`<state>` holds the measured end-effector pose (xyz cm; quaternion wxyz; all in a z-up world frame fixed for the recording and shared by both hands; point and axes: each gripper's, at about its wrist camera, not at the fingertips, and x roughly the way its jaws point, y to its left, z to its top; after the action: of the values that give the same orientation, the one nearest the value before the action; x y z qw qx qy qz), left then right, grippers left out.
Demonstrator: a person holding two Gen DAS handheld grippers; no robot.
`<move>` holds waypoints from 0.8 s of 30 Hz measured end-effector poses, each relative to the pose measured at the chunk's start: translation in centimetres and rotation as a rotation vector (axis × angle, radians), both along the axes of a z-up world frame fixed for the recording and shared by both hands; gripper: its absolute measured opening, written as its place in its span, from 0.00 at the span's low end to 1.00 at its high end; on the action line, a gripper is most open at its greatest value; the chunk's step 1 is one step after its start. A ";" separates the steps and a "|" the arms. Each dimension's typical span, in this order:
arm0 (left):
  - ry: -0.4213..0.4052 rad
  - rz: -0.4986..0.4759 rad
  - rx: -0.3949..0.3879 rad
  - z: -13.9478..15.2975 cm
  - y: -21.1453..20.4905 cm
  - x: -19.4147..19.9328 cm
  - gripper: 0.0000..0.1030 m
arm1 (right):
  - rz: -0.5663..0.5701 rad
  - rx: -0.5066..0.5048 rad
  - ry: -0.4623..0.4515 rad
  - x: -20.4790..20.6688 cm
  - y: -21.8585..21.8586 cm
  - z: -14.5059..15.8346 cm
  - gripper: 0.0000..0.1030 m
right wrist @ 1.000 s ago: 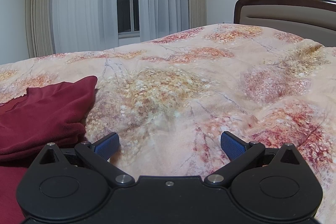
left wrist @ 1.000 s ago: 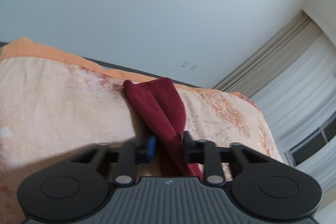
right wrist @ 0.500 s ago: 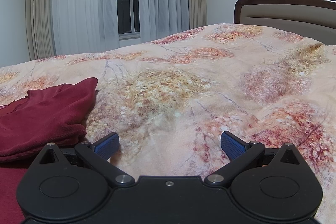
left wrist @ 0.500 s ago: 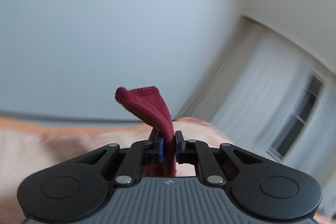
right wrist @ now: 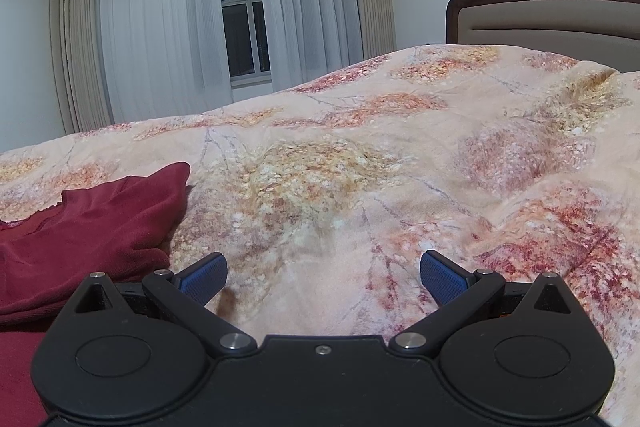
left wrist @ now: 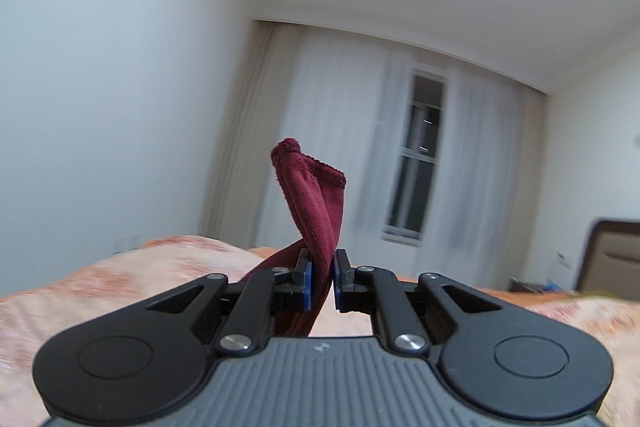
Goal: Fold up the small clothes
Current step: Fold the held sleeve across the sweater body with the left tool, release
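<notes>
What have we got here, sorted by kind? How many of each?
Dark red garment, one end pinched in the left gripper: 1
Grippers, that one and the open right gripper: 2
Floral bedspread: 1
Headboard: 1
Window: 1
Total: 6

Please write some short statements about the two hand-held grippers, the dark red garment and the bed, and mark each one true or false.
1. The left hand-held gripper is closed on a strip of the dark red garment. True.
2. The right hand-held gripper holds the garment. False: its jaws stand wide open and empty above the floral bedcover.
3. In the right wrist view, red cloth lies on the bed at the left. True.
4. The curtains are drawn fully over the window. False: a gap shows dark panes.
</notes>
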<state>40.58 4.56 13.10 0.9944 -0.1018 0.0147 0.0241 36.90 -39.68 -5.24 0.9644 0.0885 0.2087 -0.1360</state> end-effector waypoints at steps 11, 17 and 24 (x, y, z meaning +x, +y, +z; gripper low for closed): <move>0.174 -0.214 0.081 -6.4 -14.5 1.4 0.10 | -0.003 0.063 -0.046 -0.7 -0.9 0.0 1.00; 0.272 -0.277 0.149 -9.4 -17.7 0.3 0.10 | -0.004 0.098 -0.071 -1.1 -1.3 0.0 1.00; 0.379 -0.345 0.115 -10.4 -17.6 0.6 0.20 | -0.005 0.120 -0.084 -1.4 -1.5 0.1 1.00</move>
<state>41.13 -13.07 2.67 0.9674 -0.0345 0.2166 -0.1262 35.49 -41.20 -5.17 0.9650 0.1521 0.1757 -0.1218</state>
